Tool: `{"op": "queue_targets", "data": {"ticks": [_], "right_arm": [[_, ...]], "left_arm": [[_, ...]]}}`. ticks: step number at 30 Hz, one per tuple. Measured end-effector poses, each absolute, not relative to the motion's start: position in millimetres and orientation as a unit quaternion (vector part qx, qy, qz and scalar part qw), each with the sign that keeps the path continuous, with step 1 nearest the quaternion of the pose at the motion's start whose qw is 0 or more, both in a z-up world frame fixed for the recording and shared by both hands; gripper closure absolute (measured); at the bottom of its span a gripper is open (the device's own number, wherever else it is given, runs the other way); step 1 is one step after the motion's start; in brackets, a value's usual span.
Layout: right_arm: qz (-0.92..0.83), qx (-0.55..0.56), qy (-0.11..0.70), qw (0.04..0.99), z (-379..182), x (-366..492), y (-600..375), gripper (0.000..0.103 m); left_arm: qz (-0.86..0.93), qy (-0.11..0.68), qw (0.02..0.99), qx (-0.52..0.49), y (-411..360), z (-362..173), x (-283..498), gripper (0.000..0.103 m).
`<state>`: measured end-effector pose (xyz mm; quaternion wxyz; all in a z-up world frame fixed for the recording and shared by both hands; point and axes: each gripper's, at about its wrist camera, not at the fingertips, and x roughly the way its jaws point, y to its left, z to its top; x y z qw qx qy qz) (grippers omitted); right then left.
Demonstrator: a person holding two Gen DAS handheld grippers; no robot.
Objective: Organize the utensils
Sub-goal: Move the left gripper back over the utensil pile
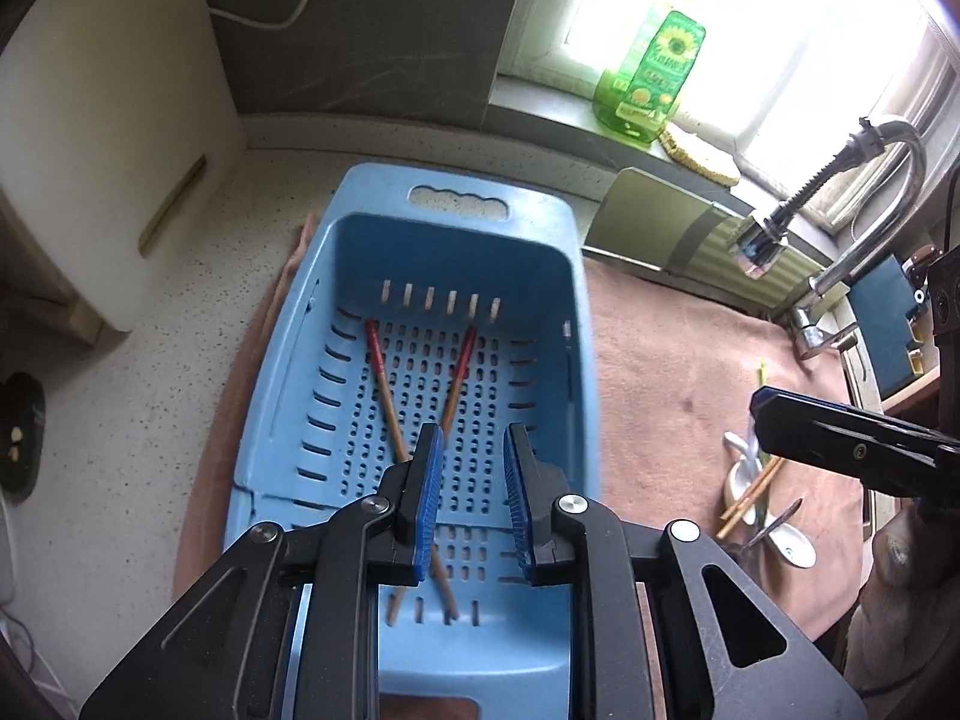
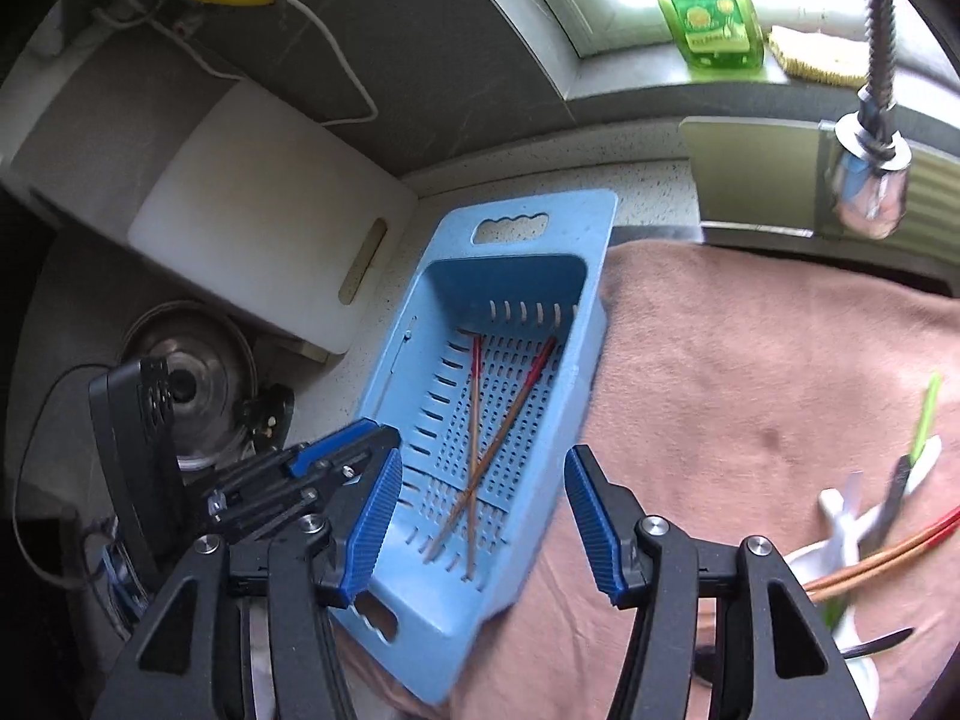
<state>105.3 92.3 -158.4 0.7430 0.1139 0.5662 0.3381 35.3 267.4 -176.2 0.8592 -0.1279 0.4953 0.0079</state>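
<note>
Blue slotted basket (image 1: 420,324) on a speckled counter (image 1: 150,324), edge over a pink towel (image 1: 678,372). Two red-tipped chopsticks (image 1: 384,384) crossed inside on its floor. Left gripper (image 1: 473,450) above them, slightly parted, gripping nothing. Right gripper (image 2: 483,468) half open, empty. More utensils (image 1: 762,498) heaped on the towel, well apart from the basket.

My left wrist camera looked steeply down, close over the blue basket (image 1: 420,324), my right angled from beside it, both sharing the basket and the pink towel (image 1: 672,360).
</note>
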Motion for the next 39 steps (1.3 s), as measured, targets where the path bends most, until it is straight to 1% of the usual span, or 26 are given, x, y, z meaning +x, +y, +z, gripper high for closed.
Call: {"op": "queue_targets", "data": {"ticks": [9, 14, 17, 20, 24, 26, 31, 33, 39], "right_arm": [[0.358, 0.120, 0.529, 0.760, -135.1, 100.7, -18.2, 0.050], [0.357, 0.102, 0.539, 0.756, -136.5, 98.9, -77.3, 0.048], [0.356, 0.089, 0.561, 0.742, -149.4, 99.9, -106.1, 0.048], [0.355, 0.096, 0.596, 0.714, -174.5, 103.7, -131.0, 0.048], [0.369, 0.092, 0.623, 0.684, -203.1, 100.4, -146.3, 0.050], [0.384, 0.087, 0.636, 0.664, -214.9, 97.4, -145.1, 0.057], [0.398, 0.072, 0.667, 0.626, -242.5, 87.1, -140.3, 0.066], [0.395, 0.079, 0.680, 0.612, -253.6, 86.2, -138.5, 0.073], [0.386, 0.102, 0.698, 0.594, -272.5, 88.4, -139.5, 0.079]], "left_arm": [[-0.014, 0.484, 0.862, -0.149, 203.3, -162.9, 5.1, 0.084], [-0.034, 0.494, 0.853, -0.164, 155.5, -167.9, -14.4, 0.084], [-0.040, 0.502, 0.846, -0.174, 126.1, -175.1, -22.8, 0.084], [-0.046, 0.511, 0.840, -0.179, 95.1, -183.7, -28.9, 0.084], [-0.062, 0.521, 0.827, -0.202, 57.9, -195.3, -37.1, 0.084], [-0.066, 0.526, 0.822, -0.207, 41.7, -200.6, -39.2, 0.084], [-0.085, 0.539, 0.809, -0.221, 10.8, -212.7, -32.1, 0.084], [-0.092, 0.545, 0.802, -0.225, 2.1, -218.4, -27.3, 0.084], [-0.102, 0.562, 0.791, -0.219, -15.8, -232.9, -19.3, 0.083]]}}
